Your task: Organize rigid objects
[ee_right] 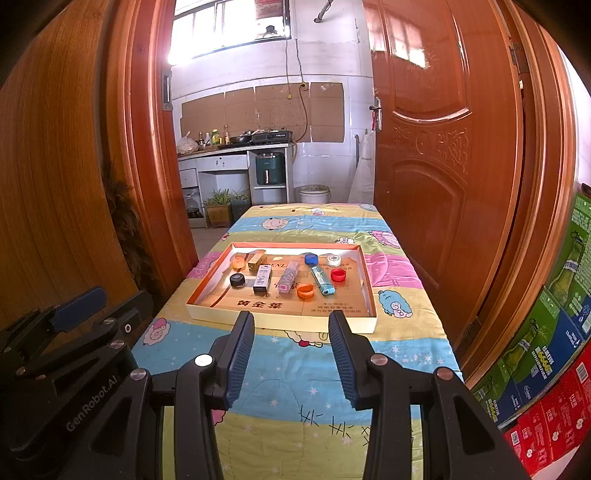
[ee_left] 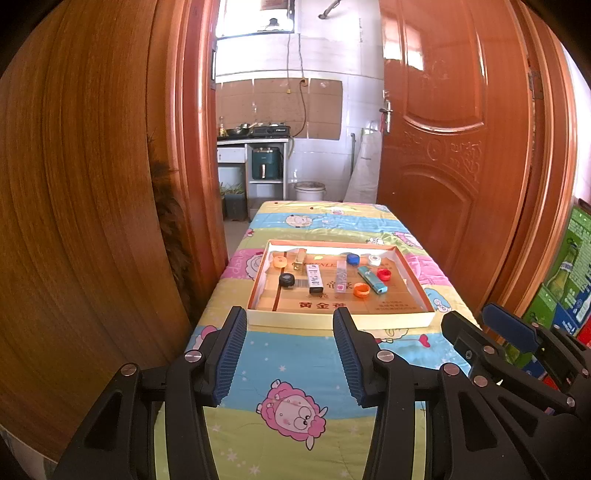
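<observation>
Tray (ee_left: 340,320) is sitting on the quilt (ee_left: 295,354), ahead of my left gripper (ee_left: 290,319), whose jaws are standing apart, empty. Left view: I'm counting ten small pieces packed close, so reaching for one is risking knocking its neighbour. Right view: my right gripper (ee_right: 291,321) is also gaping, empty; I'm counting five caps, one lighter (ee_right: 322,280) and four little boxes.

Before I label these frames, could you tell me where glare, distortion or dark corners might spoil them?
Left wrist view: fisheye bows the door frames, corners go black, the window is blown out, yet the tray and left gripper stay sharp. Right wrist view: same bowing, glare streaks the open door, and the right gripper is crisp.
</observation>
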